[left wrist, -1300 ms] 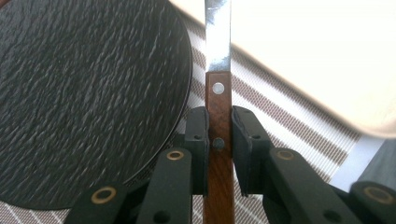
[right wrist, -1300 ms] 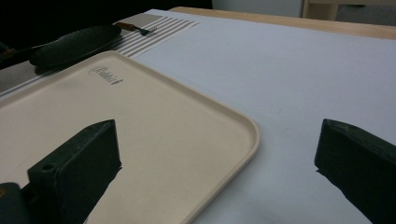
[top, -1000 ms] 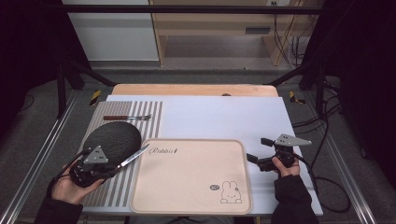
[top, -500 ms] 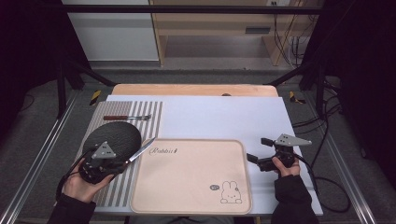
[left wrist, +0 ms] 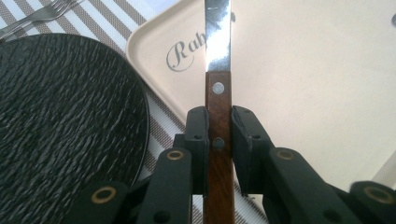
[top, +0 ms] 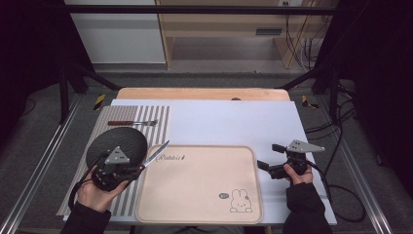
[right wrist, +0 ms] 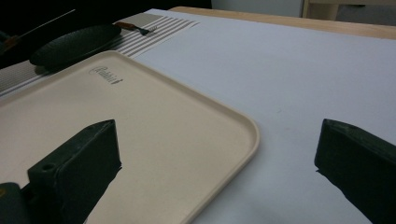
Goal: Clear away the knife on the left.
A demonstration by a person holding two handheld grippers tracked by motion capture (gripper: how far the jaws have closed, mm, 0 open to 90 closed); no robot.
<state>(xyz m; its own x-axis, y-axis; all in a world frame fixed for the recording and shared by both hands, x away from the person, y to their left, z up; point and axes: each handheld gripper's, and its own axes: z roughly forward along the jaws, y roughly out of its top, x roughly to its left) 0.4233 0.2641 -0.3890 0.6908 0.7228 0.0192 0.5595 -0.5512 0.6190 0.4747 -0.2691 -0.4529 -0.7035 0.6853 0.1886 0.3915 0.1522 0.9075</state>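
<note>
White table: your left gripper pinches the knife by its handle, blade over the tray; right gripper spread, idle. Next, probably lower it flat.

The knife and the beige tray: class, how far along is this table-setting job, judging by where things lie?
Done: knife lifted, clamped in the left gripper. In hand: its blade hangs over the tray corner. Left: plate and fork lie on the striped mat; right gripper open.

So the plate sits on the striped mat, fork just behind it, tray right of the plate, knife reaching over the tray's near-left corner.
</note>
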